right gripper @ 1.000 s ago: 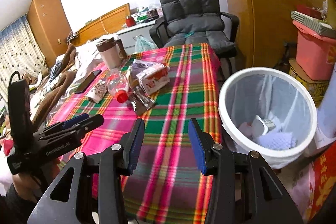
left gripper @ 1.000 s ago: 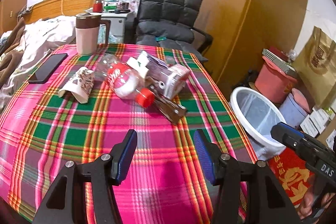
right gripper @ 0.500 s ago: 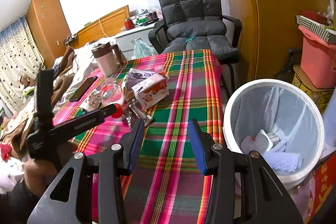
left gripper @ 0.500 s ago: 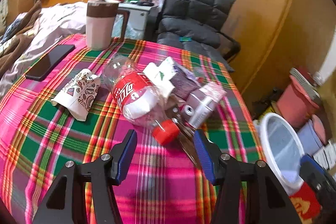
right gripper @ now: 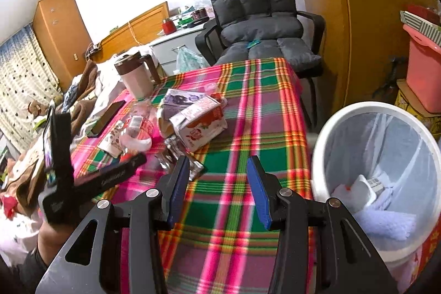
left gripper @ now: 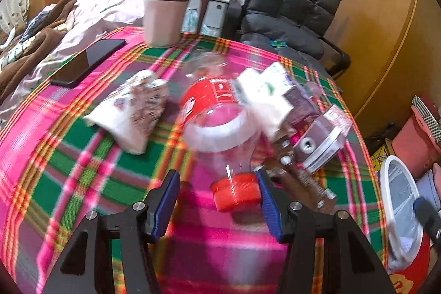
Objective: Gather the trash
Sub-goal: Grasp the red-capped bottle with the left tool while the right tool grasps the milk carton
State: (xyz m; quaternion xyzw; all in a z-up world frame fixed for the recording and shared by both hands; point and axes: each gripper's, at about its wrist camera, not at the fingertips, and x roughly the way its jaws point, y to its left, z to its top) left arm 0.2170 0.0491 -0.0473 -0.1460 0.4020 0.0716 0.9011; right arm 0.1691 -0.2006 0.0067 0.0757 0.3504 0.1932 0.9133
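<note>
The plastic bottle (left gripper: pixel 217 117) lay on its side near the middle of the plaid-covered table (left gripper: pixel 55 156), red cap (left gripper: pixel 235 192) toward the camera, wedged among other litter: a crumpled paper cup (left gripper: pixel 132 112) just to its left, a white-and-purple carton (left gripper: pixel 275 98) leaning on its right shoulder, a second carton (left gripper: pixel 321 139) beyond that and a brown foil wrapper (left gripper: pixel 303 178) by the cap. The left gripper (left gripper: pixel 217 200) was spread wide and held nothing, its right finger (left gripper: pixel 266 200) close beside the cap and its left finger (left gripper: pixel 165 203) well off it. To take the bottle cleanly, I judged it best to shift the gripper a little to the right so the cap or neck sat centred between the blue pads, then close there and not on the thin clear wall, which would likely buckle; lifting slowly should let the leaning carton slide off without scattering. The right gripper (right gripper: pixel 217 189) hung open and empty over the table's near edge. The white bin (right gripper: pixel 372 183), lined and already holding some scraps, stood just off the table's right side, below its edge, and the plaid between the litter and that edge was bare, so a carry rightward looked unobstructed. The mug (left gripper: pixel 165 15) and phone (left gripper: pixel 91 61) sat well back on the left, clear of that path.
</note>
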